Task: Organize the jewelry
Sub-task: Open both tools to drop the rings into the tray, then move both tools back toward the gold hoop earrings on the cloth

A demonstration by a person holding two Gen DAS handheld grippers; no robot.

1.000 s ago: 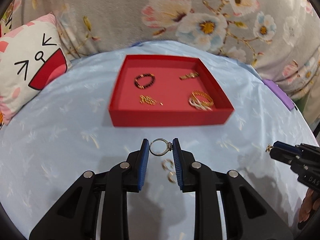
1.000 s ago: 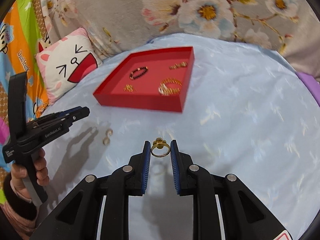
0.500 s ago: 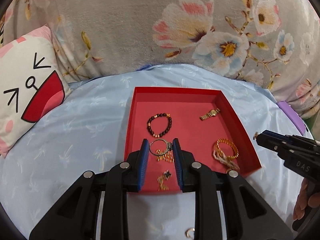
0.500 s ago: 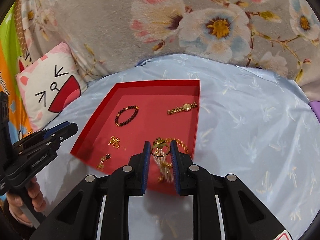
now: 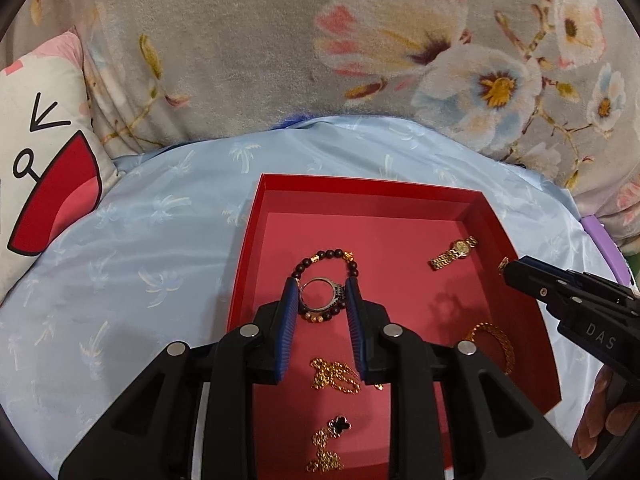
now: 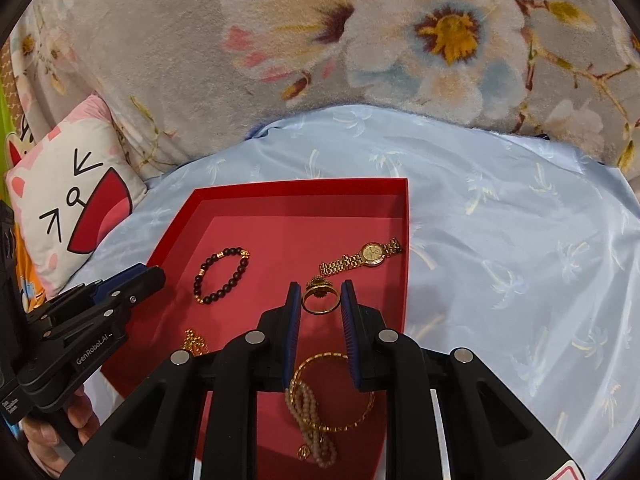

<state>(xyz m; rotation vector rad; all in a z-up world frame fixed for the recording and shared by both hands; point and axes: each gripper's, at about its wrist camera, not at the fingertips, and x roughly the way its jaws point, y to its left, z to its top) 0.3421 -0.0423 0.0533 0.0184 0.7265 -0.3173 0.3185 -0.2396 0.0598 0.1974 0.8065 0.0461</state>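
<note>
A red tray (image 5: 360, 190) lies on the light blue cloth and also shows in the right wrist view (image 6: 304, 186). My left gripper (image 5: 322, 297) is shut on a silver ring (image 5: 320, 295) and holds it over the tray, above a dark bead bracelet (image 5: 326, 257). My right gripper (image 6: 320, 299) is shut on a gold ring (image 6: 320, 300) over the tray's right half, near a gold watch (image 6: 362, 258). In the tray lie gold chains (image 5: 334, 376), a gold bangle with pale beads (image 6: 320, 408) and a black clover pendant (image 5: 339, 426).
A cat-face pillow (image 6: 70, 208) lies at the left. A grey floral blanket (image 5: 320, 48) rises behind the blue cloth (image 6: 520, 260). A purple object (image 5: 600, 240) sits at the cloth's right edge. The right gripper's tip (image 5: 520, 274) reaches in over the tray's right wall.
Both grippers have moved forward from the bare cloth to over the red tray, each still holding its ring. The loose earrings on the cloth have dropped out of view.
</note>
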